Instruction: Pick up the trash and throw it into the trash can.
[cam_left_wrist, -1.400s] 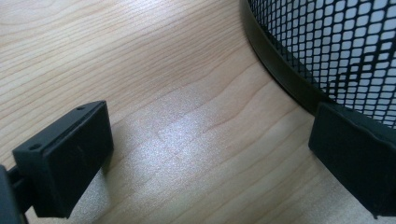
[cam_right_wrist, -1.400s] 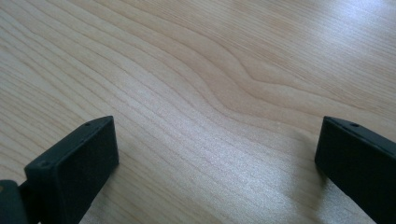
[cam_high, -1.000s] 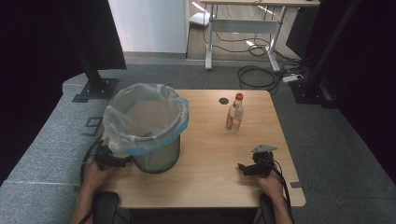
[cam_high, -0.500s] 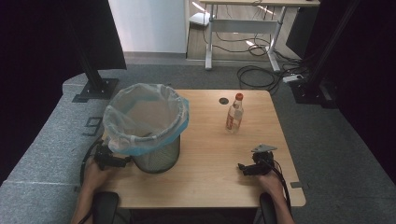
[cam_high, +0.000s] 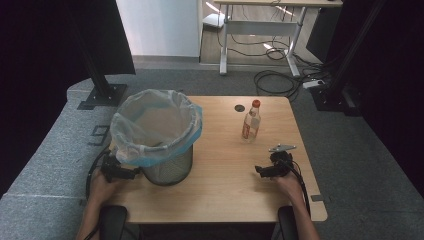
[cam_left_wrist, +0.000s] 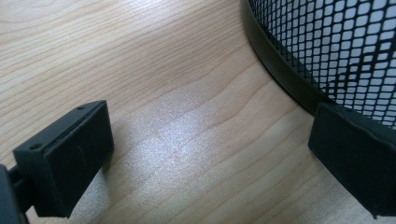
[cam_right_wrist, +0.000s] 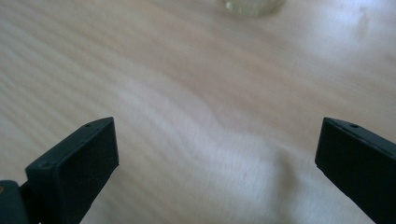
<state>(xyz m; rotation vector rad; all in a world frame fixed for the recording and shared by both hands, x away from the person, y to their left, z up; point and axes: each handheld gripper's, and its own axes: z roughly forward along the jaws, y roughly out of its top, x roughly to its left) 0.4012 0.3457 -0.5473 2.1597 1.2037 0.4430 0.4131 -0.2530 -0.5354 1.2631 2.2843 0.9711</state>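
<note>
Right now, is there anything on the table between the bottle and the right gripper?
No. In the high view, just bare wood lies between the bottle and the right gripper.

1 mesh bin (cam_high: 167, 167) | 1 bottle (cam_high: 251, 122) | 1 dark disc (cam_high: 239, 108) | 2 tongs (cam_high: 262, 170) (cam_high: 131, 173)

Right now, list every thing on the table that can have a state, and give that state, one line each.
Bottle: upright, red cap on, standing free on the table.
Wastebasket: upright, lined with a plastic bag folded over its rim.
Left claw: open, nothing between its jaws, one jaw beside the wastebasket's base.
Right claw: open, nothing between its jaws, low over bare table.
</note>
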